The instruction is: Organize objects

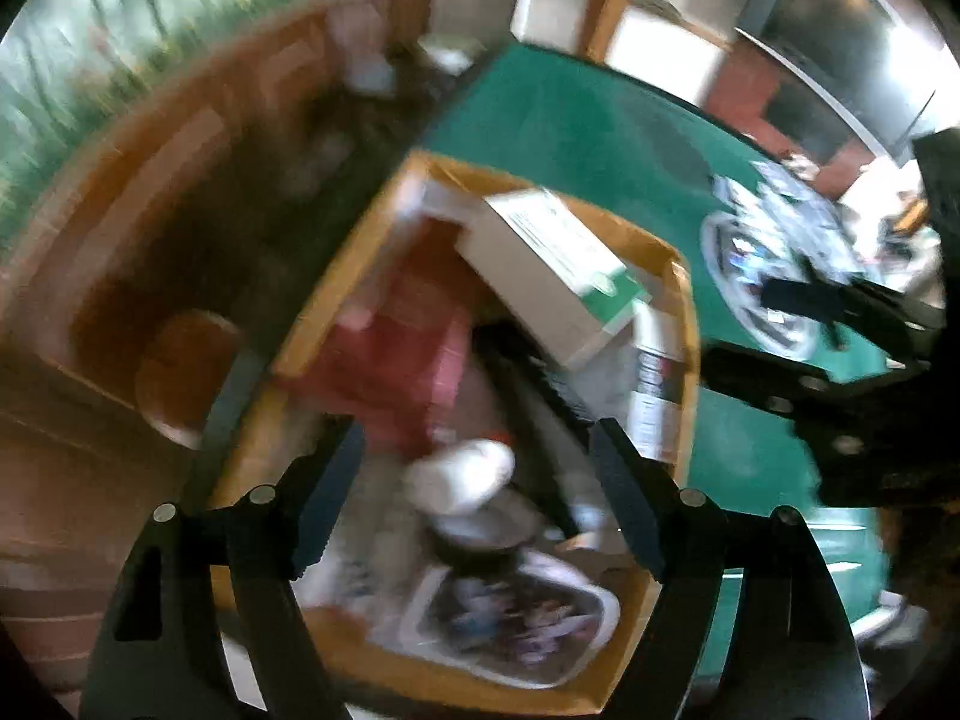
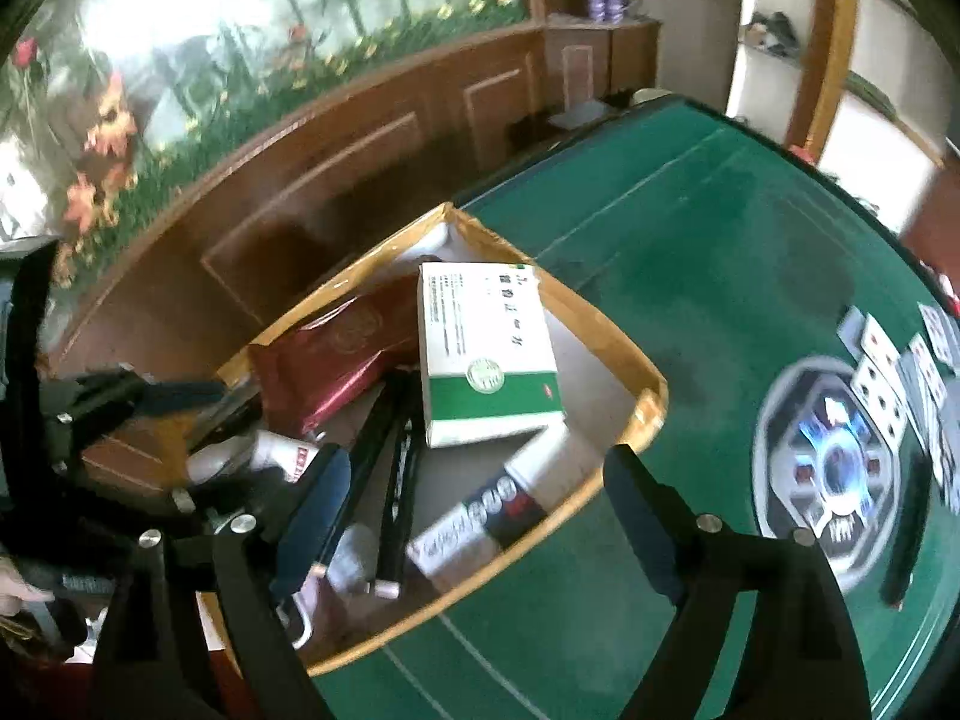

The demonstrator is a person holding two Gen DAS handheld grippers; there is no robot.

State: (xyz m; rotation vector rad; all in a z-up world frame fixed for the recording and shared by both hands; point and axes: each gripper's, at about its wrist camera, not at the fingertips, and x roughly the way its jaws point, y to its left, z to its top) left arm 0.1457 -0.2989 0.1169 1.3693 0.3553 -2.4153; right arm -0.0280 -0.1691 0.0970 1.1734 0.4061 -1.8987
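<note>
An open cardboard box (image 1: 678, 264) (image 2: 651, 402) sits at the corner of a green felt table (image 2: 690, 252). Inside lie a white-and-green medicine carton (image 1: 552, 264) (image 2: 486, 348), a red packet (image 1: 390, 360) (image 2: 336, 348), a long black item (image 2: 396, 468), a white bottle (image 1: 462, 474) (image 2: 270, 456) and a white tube with a dark label (image 2: 498, 510). My left gripper (image 1: 477, 429) hangs open above the box's contents, nothing between its fingers. My right gripper (image 2: 477, 456) is open over the box's near side, also holding nothing.
A round control panel (image 2: 840, 462) sits in the table's middle, with playing cards (image 2: 882, 372) spread beside it. Wooden wall panelling (image 2: 360, 144) runs behind the box, beyond the table's edge. Bare green felt lies to the right of the box.
</note>
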